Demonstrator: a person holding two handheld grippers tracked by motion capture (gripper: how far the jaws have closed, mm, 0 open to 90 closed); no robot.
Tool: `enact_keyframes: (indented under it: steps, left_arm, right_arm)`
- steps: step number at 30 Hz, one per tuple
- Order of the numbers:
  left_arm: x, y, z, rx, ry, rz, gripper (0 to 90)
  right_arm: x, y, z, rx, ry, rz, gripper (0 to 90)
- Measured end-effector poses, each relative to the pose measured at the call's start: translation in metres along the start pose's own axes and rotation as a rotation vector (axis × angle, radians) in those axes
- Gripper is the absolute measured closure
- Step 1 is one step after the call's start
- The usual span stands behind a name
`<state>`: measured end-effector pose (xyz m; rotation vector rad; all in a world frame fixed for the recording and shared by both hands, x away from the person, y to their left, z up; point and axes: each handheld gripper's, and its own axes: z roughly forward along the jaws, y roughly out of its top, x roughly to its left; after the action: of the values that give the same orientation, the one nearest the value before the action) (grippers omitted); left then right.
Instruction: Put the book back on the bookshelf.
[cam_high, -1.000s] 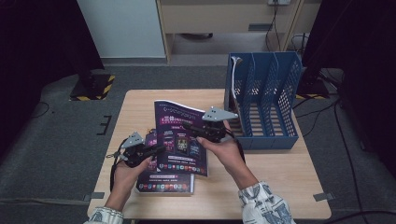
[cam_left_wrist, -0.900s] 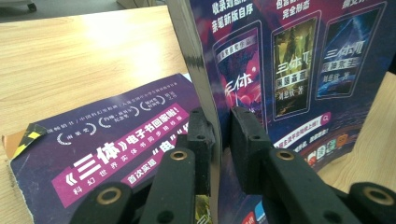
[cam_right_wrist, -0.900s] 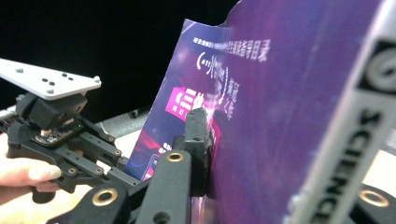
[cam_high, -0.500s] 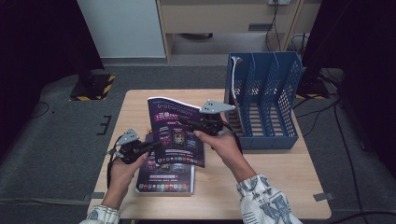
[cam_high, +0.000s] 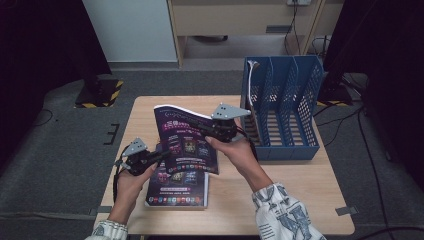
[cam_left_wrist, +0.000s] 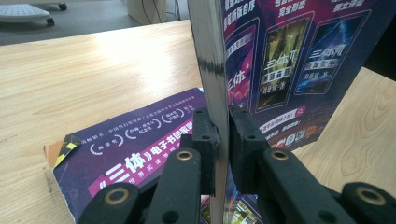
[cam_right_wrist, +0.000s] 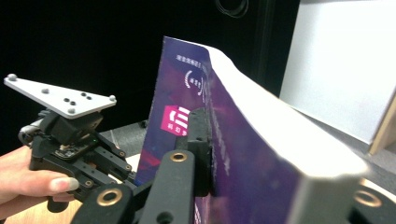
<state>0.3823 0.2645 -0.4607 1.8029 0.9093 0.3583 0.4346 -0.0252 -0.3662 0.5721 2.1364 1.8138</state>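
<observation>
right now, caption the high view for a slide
Both claws, left and right, hold a purple book above another.

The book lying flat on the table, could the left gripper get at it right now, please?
Probably not: the left gripper is shut on the raised book, which hangs over the flat book, so it must let go first.
</observation>
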Motion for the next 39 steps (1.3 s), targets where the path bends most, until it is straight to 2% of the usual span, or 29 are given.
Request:
enact_keyframes:
  steps: [4, 7, 14, 16, 18, 19, 21, 24, 25, 29, 31, 33, 36, 39]
  left_arm:
    - [0.0, -0.001, -0.001, 0.002, 0.001, -0.001, 81.7]
    - [0.002, -0.001, -0.001, 0.0, -0.004, -0.008, 81.7]
    - [0.002, -0.002, -0.001, -0.003, -0.002, -0.009, 81.0]
    - [0.003, -0.003, 0.0, -0.005, 0.017, -0.009, 78.9]
    - [0.005, -0.004, 0.001, 0.002, 0.04, -0.004, 71.7]
    - [0.006, -0.004, 0.001, 0.005, 0.068, 0.003, 64.1]
    - [0.009, -0.007, 0.001, -0.019, 0.1, -0.024, 47.1]
    - [0.016, -0.013, -0.002, -0.061, 0.116, -0.071, 34.7]
    - [0.018, -0.016, -0.003, -0.052, 0.128, -0.071, 30.7]
    - [0.028, -0.026, -0.005, -0.005, 0.175, -0.077, 26.9]
    - [0.034, -0.03, -0.005, 0.015, 0.219, -0.08, 25.3]
    - [0.037, -0.033, -0.005, 0.034, 0.263, -0.096, 19.0]
    - [0.038, -0.035, -0.004, 0.054, 0.29, -0.084, 14.2]
    - [0.04, -0.036, -0.002, 0.077, 0.292, -0.088, 10.2]
  right_arm:
    - [0.003, 0.001, 0.004, 0.002, 0.017, 0.019, 76.5]
    - [0.003, 0.002, 0.005, 0.005, 0.026, 0.033, 76.1]
    - [0.002, 0.003, 0.005, 0.015, 0.002, 0.009, 82.3]
    - [0.003, 0.004, 0.005, 0.016, -0.011, -0.011, 82.5]
    - [0.005, 0.004, 0.005, 0.016, -0.018, -0.021, 82.5]
    - [0.005, 0.004, 0.005, 0.014, -0.015, -0.017, 82.5]
    - [0.007, 0.005, 0.004, 0.013, -0.017, -0.024, 82.5]
    - [0.006, 0.006, 0.002, 0.003, -0.026, -0.02, 82.5]
    - [0.004, 0.007, 0.001, -0.004, -0.033, -0.017, 82.5]
    - [0.002, 0.012, -0.003, -0.031, -0.065, -0.011, 82.6]
    - [0.001, 0.015, -0.003, -0.038, -0.091, -0.014, 82.6]
    - [-0.002, 0.017, -0.003, -0.042, -0.11, -0.009, 82.6]
    - [-0.005, 0.02, -0.003, -0.045, -0.126, -0.006, 82.5]
    - [-0.006, 0.022, -0.004, -0.052, -0.143, 0.001, 82.5]
